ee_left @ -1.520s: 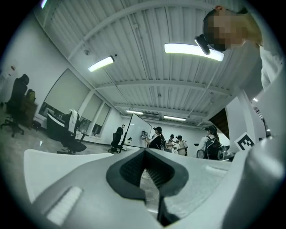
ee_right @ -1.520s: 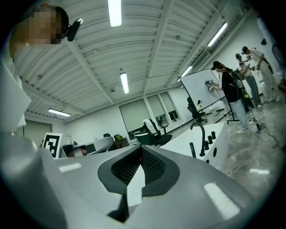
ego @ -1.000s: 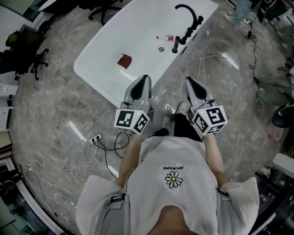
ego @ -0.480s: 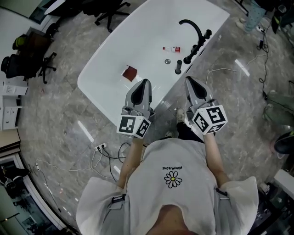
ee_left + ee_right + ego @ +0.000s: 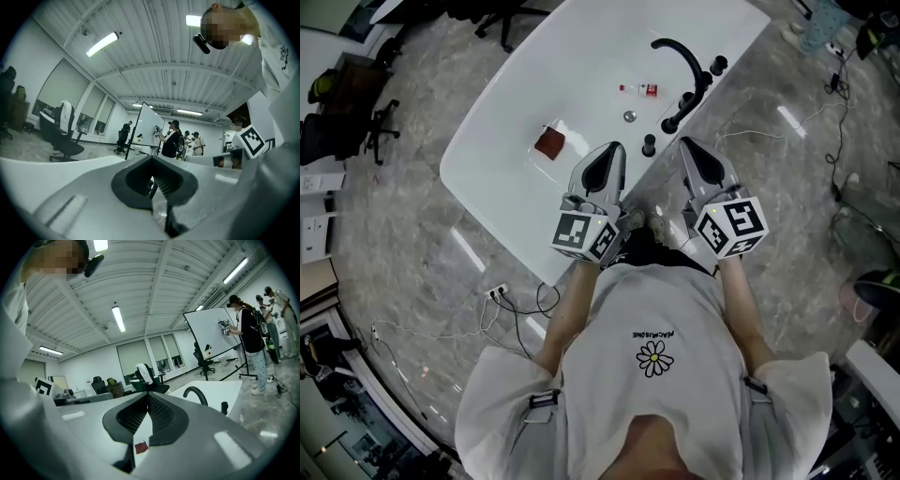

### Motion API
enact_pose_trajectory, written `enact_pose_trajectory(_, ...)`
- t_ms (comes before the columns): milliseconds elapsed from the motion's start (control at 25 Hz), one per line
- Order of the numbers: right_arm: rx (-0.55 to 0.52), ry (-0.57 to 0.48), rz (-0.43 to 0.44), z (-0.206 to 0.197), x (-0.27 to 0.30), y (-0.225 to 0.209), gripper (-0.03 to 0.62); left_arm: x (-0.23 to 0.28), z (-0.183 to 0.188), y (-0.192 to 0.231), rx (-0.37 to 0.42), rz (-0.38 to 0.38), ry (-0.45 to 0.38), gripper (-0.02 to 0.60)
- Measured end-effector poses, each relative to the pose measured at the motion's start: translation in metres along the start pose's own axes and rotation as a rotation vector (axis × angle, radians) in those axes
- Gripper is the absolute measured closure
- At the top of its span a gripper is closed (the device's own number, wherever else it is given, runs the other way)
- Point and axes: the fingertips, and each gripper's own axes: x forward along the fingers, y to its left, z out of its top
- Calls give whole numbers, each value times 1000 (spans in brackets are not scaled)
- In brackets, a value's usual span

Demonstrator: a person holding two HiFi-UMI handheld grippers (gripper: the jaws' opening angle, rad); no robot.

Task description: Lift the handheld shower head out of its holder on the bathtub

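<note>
Two grippers: left gripper [image 5: 612,152] and right gripper [image 5: 687,148] side by side over the near tub rim; both clenched, nothing between the jaws.
Shower head: black handheld shower head [image 5: 649,145] upright in its holder on the rim, between the two gripper tips, touching neither.
Tub: white oval bathtub [image 5: 511,112], long axis 8 to 2 o'clock.
Spout: black curved spout [image 5: 680,54], 1 o'clock of shower head.
In tub: dark red square patch [image 5: 549,142] at 9 o'clock of shower head; round metal drain [image 5: 629,116] at 11 o'clock.

Probably an office lab, whiteboard [image 5: 212,331], swivel chairs [image 5: 64,144]
</note>
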Motion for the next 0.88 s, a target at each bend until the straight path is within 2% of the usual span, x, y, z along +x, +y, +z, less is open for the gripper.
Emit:
enact_pose_trajectory(280, -37, 1, 36, 11, 16, 5, 571, 12, 9, 19, -3, -4, -4, 581)
enact_pose_trajectory(480, -26, 19, 150, 8, 22, 22, 450, 12, 20, 33, -9, 13, -13, 581)
enact_pose_trajectory(600, -50, 84, 153, -9, 28, 25, 413, 10, 9, 43, -23, 25, 26, 581)
enact_pose_trajectory(880, -42, 157, 123, -42, 44, 12, 402, 7, -29, 51, -58, 31, 110, 581)
